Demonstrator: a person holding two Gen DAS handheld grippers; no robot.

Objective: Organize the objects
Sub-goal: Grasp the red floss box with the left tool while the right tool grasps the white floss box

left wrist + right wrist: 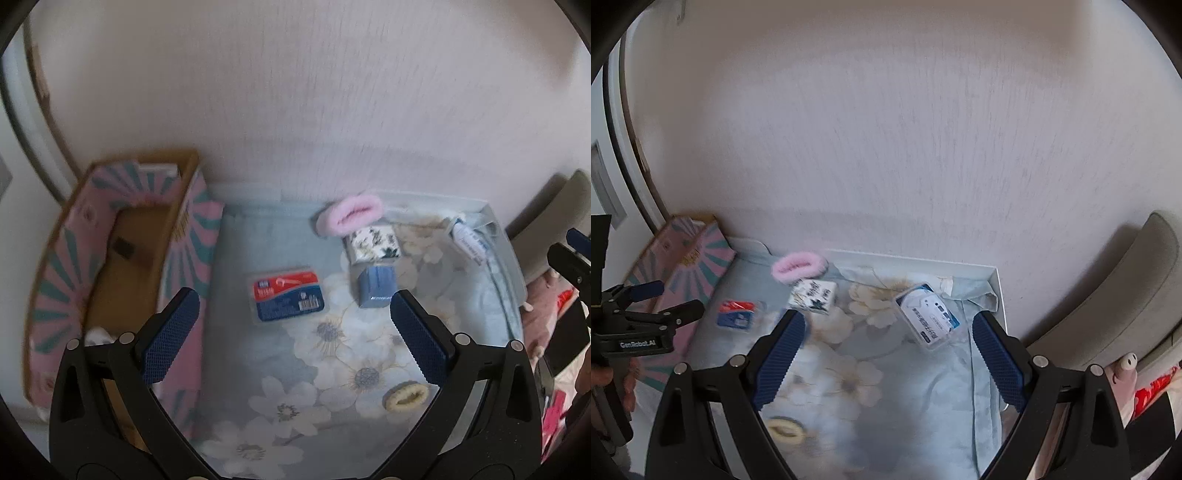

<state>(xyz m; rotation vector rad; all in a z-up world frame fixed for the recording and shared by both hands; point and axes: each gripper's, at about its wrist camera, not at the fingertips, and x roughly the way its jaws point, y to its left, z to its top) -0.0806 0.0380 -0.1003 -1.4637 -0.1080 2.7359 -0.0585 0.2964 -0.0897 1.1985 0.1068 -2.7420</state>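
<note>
Both claws, left claw (293,334) and right claw (886,356), gape wide and empty above the table (236,258). Take one item at a time: centre the left on the floss pack (288,293), then carry it to the box (125,254) at the table's left edge.

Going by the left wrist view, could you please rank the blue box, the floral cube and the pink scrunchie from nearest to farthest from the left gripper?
From the left gripper:
1. Blue box, beside the right fingertip.
2. Floral cube, just behind it.
3. Pink scrunchie, by the wall.

A matt floral cloth (332,369) covers the surface; the pink scrunchie (349,214) looks fluffy, the patterned box (122,258) is cardboard, the floss pack (288,293) glossy plastic.
</note>
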